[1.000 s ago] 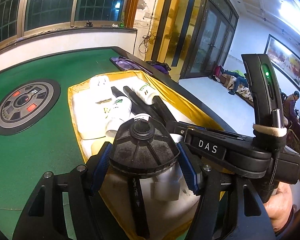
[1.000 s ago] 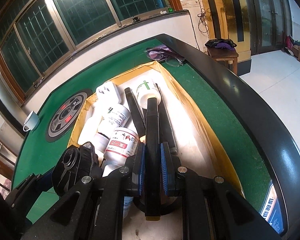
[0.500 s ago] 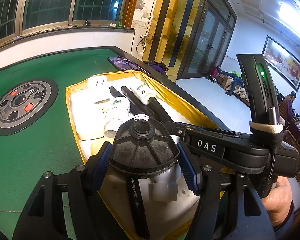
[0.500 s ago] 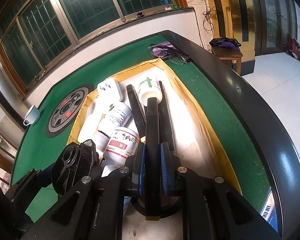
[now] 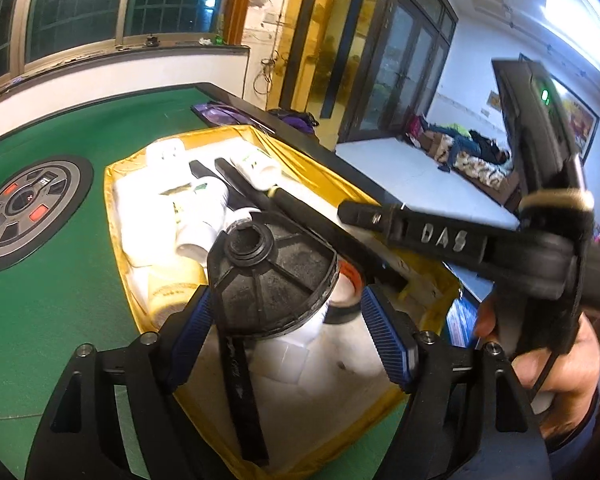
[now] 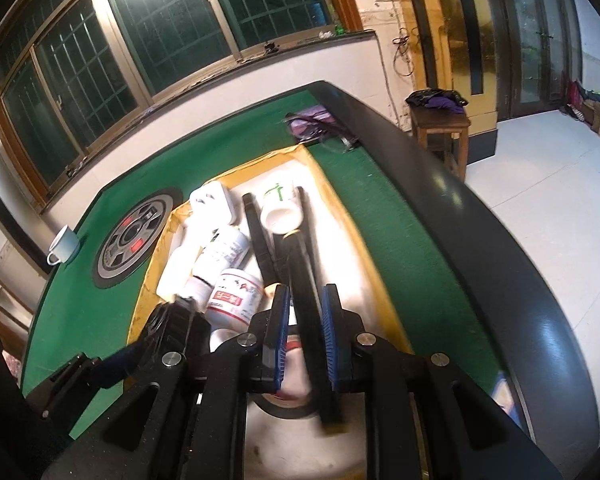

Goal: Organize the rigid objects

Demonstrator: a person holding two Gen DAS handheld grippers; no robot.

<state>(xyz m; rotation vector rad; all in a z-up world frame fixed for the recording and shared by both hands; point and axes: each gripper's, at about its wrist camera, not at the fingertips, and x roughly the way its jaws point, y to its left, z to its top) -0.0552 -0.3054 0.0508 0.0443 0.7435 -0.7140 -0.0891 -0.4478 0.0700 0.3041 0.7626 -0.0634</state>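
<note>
- Green felt covers the worktop [image 6: 384,184], and a yellow-lined tray [image 5: 114,184] with a white inside lies on it near the dark edge.
- Left hand-held gripper [image 5: 288,320]: blue pads spread; the left pad touches the side of a black ribbed disc [image 5: 272,276], the right pad [image 5: 384,336] stands clear of it. The disc sits low over the tray's near end, tilted, its round hub facing up.
- Right hand-held gripper [image 6: 305,320]: blue pads spread a little on either side of a black bar [image 6: 308,308]; a small gap shows on each side, and the frame is blurred, so contact cannot be told. The bar runs lengthwise over the tray.
- White bottles lie in the tray: one with a green mark [image 6: 280,208] at the far end, one with a red label [image 6: 236,298] just left of the right hand-held gripper, another [image 6: 220,256] beside it.
- White plug adapter [image 6: 212,202] rests at the tray's far left corner.
- Second black bar [image 6: 260,236] lies between the bottles.
- Tape roll [image 5: 346,292] lies under the disc's right edge.
- Mug [image 6: 64,245] stands well apart on the far left of the worktop, beyond a round grey panel [image 6: 134,236] set in the felt.
</note>
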